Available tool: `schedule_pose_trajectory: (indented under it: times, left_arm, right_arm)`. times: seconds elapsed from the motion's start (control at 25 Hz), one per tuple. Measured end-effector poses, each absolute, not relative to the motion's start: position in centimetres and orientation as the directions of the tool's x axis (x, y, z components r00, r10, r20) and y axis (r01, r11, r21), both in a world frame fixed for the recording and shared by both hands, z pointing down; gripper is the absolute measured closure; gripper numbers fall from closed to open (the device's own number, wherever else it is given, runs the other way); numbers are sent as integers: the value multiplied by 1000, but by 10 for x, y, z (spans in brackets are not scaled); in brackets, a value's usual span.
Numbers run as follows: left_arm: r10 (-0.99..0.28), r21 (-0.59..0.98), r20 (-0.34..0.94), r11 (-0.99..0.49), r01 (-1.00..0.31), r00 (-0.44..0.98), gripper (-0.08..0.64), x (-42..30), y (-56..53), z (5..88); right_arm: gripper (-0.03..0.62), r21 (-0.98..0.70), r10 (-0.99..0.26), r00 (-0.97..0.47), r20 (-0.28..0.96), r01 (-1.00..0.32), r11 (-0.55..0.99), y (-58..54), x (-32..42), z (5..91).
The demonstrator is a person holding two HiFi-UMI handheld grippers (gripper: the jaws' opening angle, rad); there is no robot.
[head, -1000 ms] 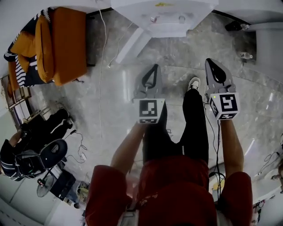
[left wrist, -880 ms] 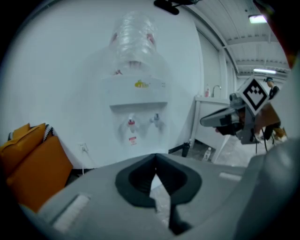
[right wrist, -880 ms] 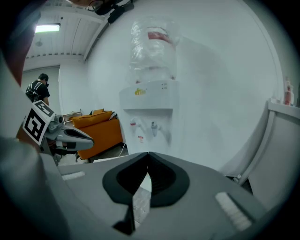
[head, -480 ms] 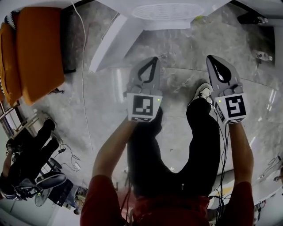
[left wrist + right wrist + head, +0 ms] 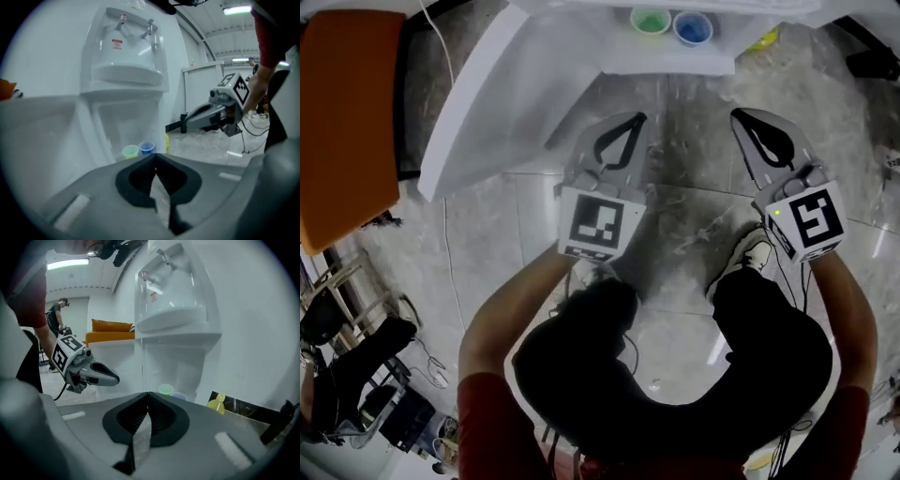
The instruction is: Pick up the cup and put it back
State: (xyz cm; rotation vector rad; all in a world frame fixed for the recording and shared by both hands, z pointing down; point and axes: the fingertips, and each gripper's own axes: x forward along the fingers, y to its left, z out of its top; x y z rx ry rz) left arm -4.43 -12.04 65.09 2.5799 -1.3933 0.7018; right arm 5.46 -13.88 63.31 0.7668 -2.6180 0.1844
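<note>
Grey floor; at twelve o'clock a green cup (image 5: 651,20) and blue cup (image 5: 693,27) wait. Left gripper (image 5: 635,117) and right gripper (image 5: 739,114) are closed, empty (approach stage, likely); next, one must open.

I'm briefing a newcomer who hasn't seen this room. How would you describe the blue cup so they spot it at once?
Find the tall white stand with two taps. At its foot two small cups sit side by side. The blue cup is nearer the yellow bottle than the green cup.
</note>
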Motion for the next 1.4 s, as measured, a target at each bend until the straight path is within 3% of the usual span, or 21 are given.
schedule_pose_trajectory:
  times: [0.4,1.4]
  left_arm:
    - [-709,-52,524,-580,-813,472,561,-68,-128,749]
    - [-746,-48,493,-538,-842,448,560,-51,-146,771]
  right_arm:
    - [592,-142,-431,-734,525,-575,806,-139,41,748]
    - [592,-194,-389,-758,524,-551,812,-142,37,776]
